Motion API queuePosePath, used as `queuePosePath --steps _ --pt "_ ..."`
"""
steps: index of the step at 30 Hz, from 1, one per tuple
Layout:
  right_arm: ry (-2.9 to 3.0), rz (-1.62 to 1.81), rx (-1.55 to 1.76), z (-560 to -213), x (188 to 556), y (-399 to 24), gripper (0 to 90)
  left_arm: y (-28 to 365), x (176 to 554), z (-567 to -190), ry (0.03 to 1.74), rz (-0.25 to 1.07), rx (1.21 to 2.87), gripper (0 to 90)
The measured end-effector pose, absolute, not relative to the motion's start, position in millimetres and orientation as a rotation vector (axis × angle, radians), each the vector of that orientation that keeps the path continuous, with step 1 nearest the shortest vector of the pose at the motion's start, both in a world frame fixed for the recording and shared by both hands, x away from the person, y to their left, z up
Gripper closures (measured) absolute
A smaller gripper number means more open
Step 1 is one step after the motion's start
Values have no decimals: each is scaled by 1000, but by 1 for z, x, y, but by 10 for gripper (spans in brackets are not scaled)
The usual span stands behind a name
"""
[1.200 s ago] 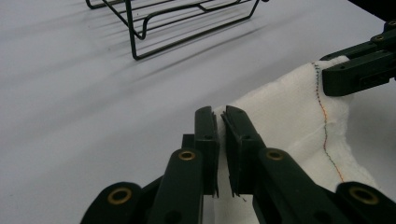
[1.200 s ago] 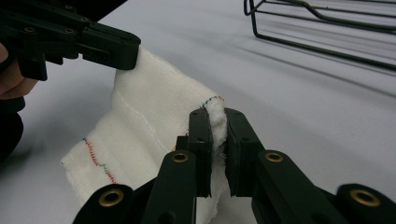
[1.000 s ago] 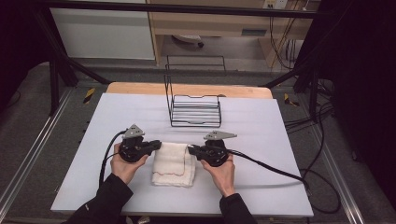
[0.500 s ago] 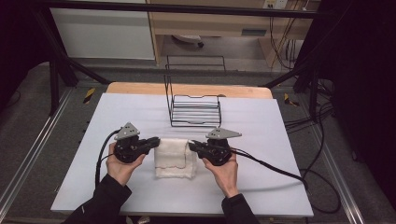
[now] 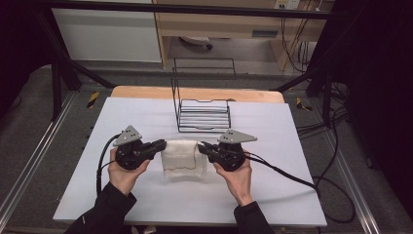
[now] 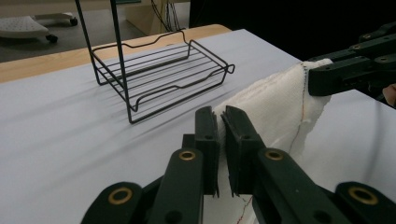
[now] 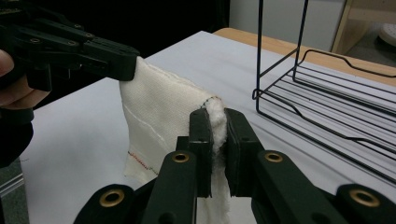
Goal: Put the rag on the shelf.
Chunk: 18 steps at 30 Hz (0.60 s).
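Standing beyond cloth (image 5: 183, 158): wire rack (image 5: 203, 114)

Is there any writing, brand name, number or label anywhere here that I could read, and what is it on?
No readable text in any view.
White cloth: only stitching and a red thread, no label.
Left gripper and right gripper: plain black jaws with brass rivets, no markings.
Black wire rack: no tag.
Bluish strip on the wooden furniture behind the table: possibly a label, too small and blurred to read.
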State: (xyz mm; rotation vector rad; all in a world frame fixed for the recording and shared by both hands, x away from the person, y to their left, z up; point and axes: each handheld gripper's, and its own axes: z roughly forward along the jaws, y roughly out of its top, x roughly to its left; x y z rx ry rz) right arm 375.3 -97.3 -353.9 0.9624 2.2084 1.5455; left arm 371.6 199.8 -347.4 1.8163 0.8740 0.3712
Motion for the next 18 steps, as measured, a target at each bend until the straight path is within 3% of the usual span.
queuePosePath --steps 18 --pt "2137 1567 885 -323 369 -105 827 195 369 -319 813 413 1767 840"
